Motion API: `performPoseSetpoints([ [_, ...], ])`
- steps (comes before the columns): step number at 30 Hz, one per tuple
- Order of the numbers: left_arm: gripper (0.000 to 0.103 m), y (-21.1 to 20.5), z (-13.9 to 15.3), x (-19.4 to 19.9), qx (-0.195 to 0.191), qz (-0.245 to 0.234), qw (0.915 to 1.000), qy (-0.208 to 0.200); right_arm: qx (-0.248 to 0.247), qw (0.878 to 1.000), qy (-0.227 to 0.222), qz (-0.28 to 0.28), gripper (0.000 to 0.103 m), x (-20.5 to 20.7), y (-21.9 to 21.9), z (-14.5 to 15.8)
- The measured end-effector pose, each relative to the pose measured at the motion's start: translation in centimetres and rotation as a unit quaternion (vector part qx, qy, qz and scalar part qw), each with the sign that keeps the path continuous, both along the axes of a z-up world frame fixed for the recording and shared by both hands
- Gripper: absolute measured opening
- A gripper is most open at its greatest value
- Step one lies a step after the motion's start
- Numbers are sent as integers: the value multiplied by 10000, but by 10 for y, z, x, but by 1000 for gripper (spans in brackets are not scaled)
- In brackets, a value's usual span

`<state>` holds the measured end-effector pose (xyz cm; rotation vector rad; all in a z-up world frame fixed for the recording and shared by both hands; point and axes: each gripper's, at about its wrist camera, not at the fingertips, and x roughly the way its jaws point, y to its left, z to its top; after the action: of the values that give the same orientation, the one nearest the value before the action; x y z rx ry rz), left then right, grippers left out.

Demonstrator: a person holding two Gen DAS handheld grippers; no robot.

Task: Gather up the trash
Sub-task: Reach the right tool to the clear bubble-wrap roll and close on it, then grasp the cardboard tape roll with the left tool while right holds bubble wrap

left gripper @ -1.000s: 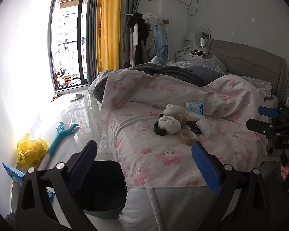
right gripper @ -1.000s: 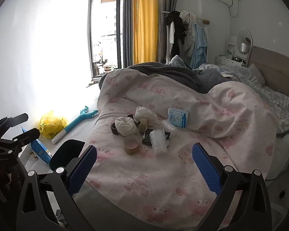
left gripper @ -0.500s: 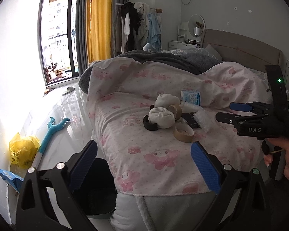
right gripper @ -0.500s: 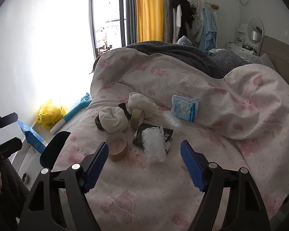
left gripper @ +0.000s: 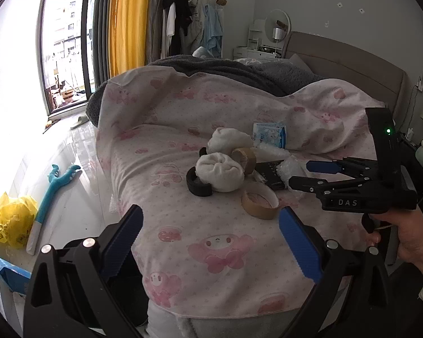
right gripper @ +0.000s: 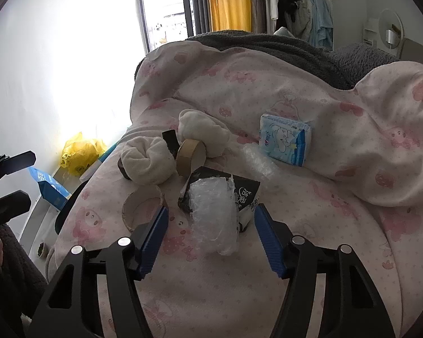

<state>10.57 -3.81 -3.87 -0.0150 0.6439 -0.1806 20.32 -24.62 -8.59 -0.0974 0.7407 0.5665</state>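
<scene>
A pink-printed duvet (left gripper: 211, 225) covers the bed. At 9 o'clock, a yellow bag (left gripper: 12, 219) lies on the floor. A yellow curtain (left gripper: 128, 19) hangs at 12.

Your right gripper (right gripper: 211, 226) has dropped toward the clear plastic wad (right gripper: 214, 214), jaws closing around it; your left gripper (left gripper: 208, 239) moved nearer the bed.
</scene>
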Motion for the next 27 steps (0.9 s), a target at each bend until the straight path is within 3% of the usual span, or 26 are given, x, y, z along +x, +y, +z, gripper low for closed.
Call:
performPoseSetpoints([
  [5, 97, -14, -9, 10, -26, -101, 9999, 84, -25, 9999, 127, 82, 59, 13, -1, -13],
  [9, 96, -23, -18, 21, -86, -174, 9996, 225, 54, 9995, 292, 117, 47, 19, -7, -23],
  [12, 89, -29, -22, 27, -194, -288, 9989, 319, 161, 9992, 340, 152, 39, 17, -12, -24],
  [21, 88, -57, -38, 41, -133, -481, 9978, 432, 488, 9987, 160, -7, 38, 11, -40, -7],
  [27, 81, -61, -53, 57, -225, -324, 9971, 657, 550, 9977, 389, 73, 34, 11, -49, -15],
])
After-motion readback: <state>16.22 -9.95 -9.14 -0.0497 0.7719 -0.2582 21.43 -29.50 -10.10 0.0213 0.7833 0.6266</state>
